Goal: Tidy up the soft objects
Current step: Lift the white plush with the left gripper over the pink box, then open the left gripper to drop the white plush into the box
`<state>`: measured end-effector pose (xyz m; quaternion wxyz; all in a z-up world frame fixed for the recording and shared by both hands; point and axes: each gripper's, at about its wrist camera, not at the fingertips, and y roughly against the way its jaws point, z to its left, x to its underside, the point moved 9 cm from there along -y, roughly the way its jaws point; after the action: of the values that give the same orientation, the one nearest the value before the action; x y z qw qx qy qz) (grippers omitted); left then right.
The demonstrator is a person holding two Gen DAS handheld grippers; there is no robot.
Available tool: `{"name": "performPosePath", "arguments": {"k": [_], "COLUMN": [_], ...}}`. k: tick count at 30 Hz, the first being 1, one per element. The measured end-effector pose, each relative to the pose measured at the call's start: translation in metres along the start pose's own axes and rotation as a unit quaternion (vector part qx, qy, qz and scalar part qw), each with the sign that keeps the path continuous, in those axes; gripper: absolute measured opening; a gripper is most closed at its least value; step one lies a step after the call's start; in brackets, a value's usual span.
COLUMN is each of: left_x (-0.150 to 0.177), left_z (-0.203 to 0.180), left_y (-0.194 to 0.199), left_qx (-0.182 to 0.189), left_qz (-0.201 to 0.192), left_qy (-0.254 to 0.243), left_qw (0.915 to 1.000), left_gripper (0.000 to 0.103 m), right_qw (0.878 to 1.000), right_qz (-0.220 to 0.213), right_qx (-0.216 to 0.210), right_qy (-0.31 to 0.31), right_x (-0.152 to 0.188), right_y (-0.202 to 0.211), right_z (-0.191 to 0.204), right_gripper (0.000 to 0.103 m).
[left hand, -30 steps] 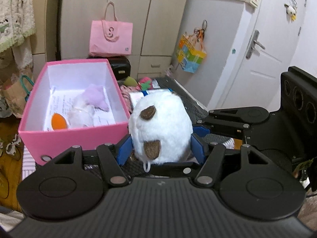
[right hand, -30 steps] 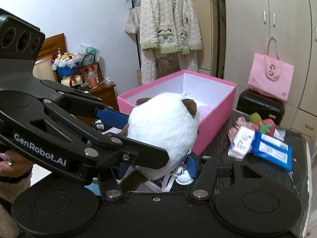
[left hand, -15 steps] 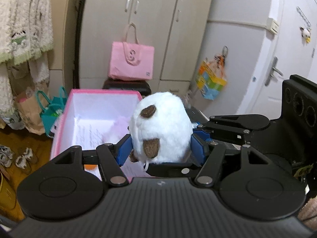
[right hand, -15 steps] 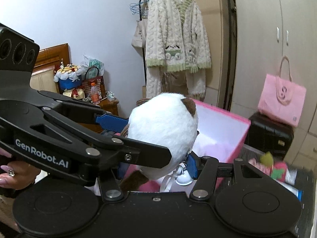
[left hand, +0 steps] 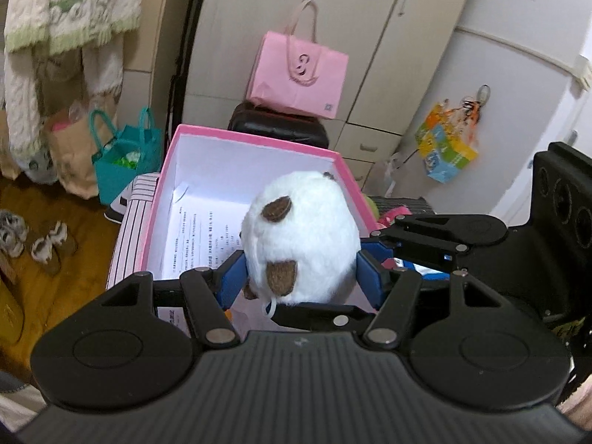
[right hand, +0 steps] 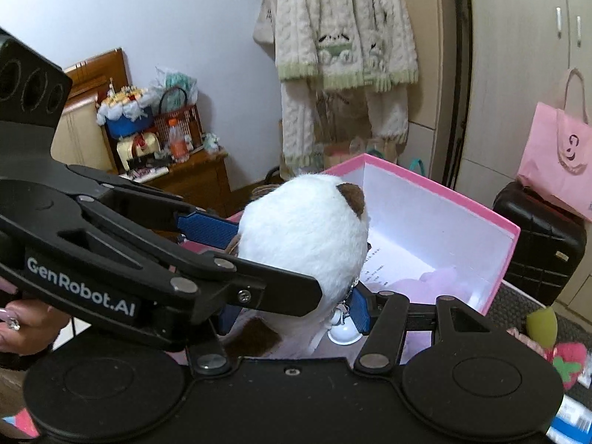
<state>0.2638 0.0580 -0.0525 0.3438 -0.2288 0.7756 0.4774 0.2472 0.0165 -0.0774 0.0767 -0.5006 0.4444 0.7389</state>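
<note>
- Left wrist view: we see the left gripper point(left hand: 301, 272) tipped downward over the pink box point(left hand: 259, 140), its blue pads point(left hand: 231, 277) pressed to either side of the white plush toy point(left hand: 301, 236).
- Right gripper point(right hand: 292, 309) comes in from the side, crossing the left one; in its own view one blue pad sits against the toy's point(right hand: 307, 240) lower flank beside a small bell point(right hand: 344, 331). Its other finger is hidden behind the left gripper, so we cannot tell whether it clamps the toy.
- Toy is egg-shaped, long axis roughly along the left fingers, narrower end pointing away toward the box's far wall; brown patches face the left camera.
- Toy hangs above the open box, over the printed paper point(left hand: 199, 236) lining its floor.
- A lilac soft item point(right hand: 436, 281) lies inside the box point(right hand: 444, 192).
- A hand point(right hand: 26, 327) grips the left tool's handle.
</note>
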Motion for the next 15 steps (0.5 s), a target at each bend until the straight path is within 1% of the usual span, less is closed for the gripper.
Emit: {"name": "performPosePath", "arguments": {"k": [5,8,11,13,15], "left_x": [-0.002,-0.001,-0.002,-0.005,-0.005], "left_z": [0.012,0.017,0.022,0.026,0.026], "left_y": [-0.014,-0.018,-0.02,-0.02,-0.015], "left_qx": [-0.012,-0.019,-0.046,-0.067,-0.078], "left_qz": [0.006,0.009,0.0,-0.013,-0.02], "left_qy": [0.009,0.01,0.001,-0.003,-0.013], "left_qw": [0.9999,0.9997,0.999,0.9977,0.9966], "left_gripper": [0.062,0.062,0.062,0.063,0.063], "right_qw": [0.999,0.999,0.998,0.997,0.996], "right_qz": [0.017,0.028,0.04,0.043,0.044], "right_qx": [0.013,0.018,0.028,0.04,0.051], "right_qy": [0.028,0.032,0.047,0.057,0.061], "right_x": [-0.004,-0.005,-0.003,-0.003,-0.003], "right_y": [-0.021,-0.032,-0.039,-0.04,-0.038], "right_z": [-0.005,-0.008,-0.007,-0.007,-0.008], "right_gripper": [0.064,0.064,0.067,0.073,0.073]}}
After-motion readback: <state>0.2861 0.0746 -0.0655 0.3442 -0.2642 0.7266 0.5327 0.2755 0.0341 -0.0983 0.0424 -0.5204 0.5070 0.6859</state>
